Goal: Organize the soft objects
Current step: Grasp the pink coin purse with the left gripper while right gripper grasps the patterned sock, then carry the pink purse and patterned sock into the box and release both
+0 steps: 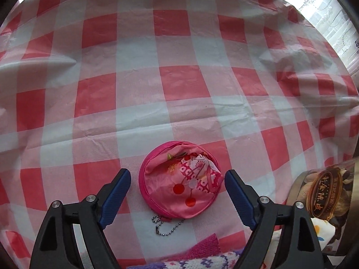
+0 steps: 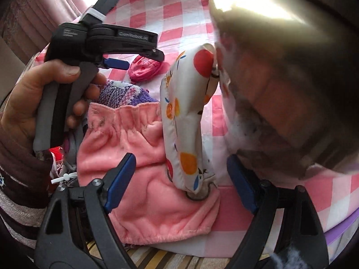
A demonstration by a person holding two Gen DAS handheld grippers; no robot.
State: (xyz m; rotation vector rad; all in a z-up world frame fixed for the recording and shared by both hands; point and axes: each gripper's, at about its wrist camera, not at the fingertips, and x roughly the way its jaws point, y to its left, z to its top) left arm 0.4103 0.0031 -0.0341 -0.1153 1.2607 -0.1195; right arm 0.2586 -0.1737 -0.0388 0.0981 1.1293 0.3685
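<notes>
A round pink pouch (image 1: 179, 179) with cherry print and a bead chain lies on the red-and-white checked tablecloth (image 1: 179, 85). My left gripper (image 1: 177, 179) is open, its blue fingers on either side of the pouch, not touching it. The pouch also shows in the right wrist view (image 2: 144, 67), under the left gripper (image 2: 116, 63). My right gripper (image 2: 181, 165) is open over a pink fleece cloth (image 2: 134, 157) and a white fruit-print padded piece (image 2: 186, 116) that stands upright. A purple-and-white knit (image 2: 122, 92) lies behind the fleece.
A shiny brown printed container (image 1: 325, 192) stands at the right of the left wrist view; in the right wrist view it looms blurred and very close (image 2: 280, 67). The table's near edge and a striped fabric (image 2: 157, 257) lie below.
</notes>
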